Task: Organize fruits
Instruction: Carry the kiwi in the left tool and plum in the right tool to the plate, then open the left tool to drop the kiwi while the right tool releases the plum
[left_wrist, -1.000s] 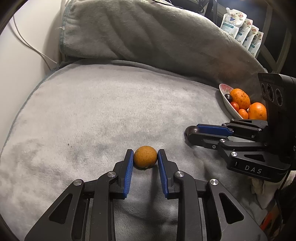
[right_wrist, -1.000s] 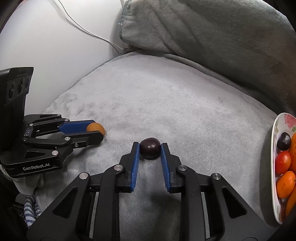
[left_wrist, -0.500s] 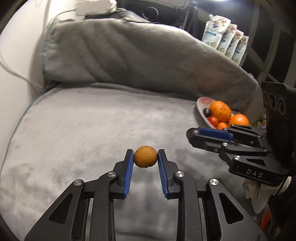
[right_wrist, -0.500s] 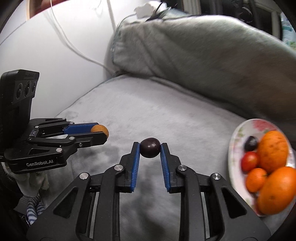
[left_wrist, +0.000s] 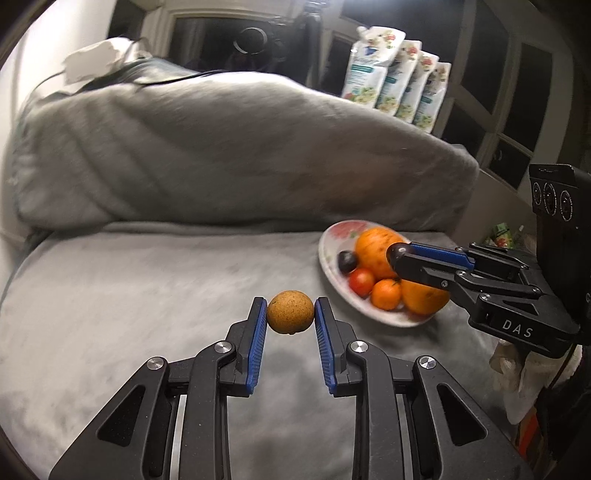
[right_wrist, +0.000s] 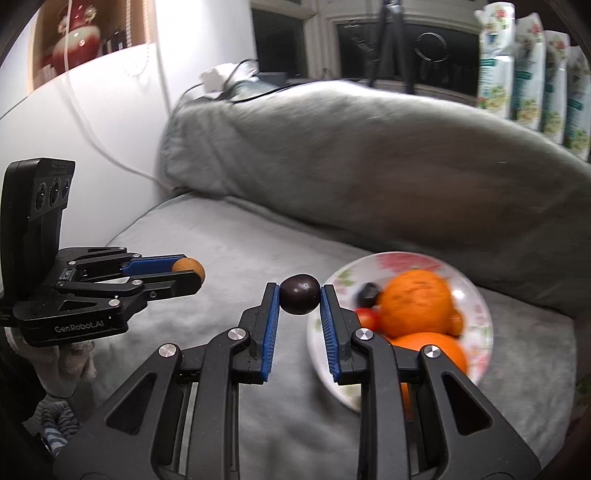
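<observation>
My left gripper (left_wrist: 290, 314) is shut on a small round brown-orange fruit (left_wrist: 290, 312), held in the air above the grey blanket (left_wrist: 147, 295). My right gripper (right_wrist: 299, 295) is shut on a dark purple round fruit (right_wrist: 300, 294), lifted just left of the floral plate (right_wrist: 476, 295). That plate (left_wrist: 334, 273) holds two big oranges, a small orange fruit, a red tomato and a dark fruit. In the left wrist view the right gripper (left_wrist: 397, 258) reaches in front of the plate's fruit. In the right wrist view the left gripper (right_wrist: 192, 271) hangs at the left with its fruit (right_wrist: 190, 266).
A big grey pillow (left_wrist: 229, 155) lies across the back of the blanket. Several printed pouches (left_wrist: 395, 88) stand behind it by dark windows. A white wall with a cable (right_wrist: 92, 133) runs along the left. Cloth-covered hands (right_wrist: 74, 362) hold the grippers.
Both grippers have risen off the blanket with their fruits and swung toward the plate, which now sits much nearer in both views. The grips stayed shut.
</observation>
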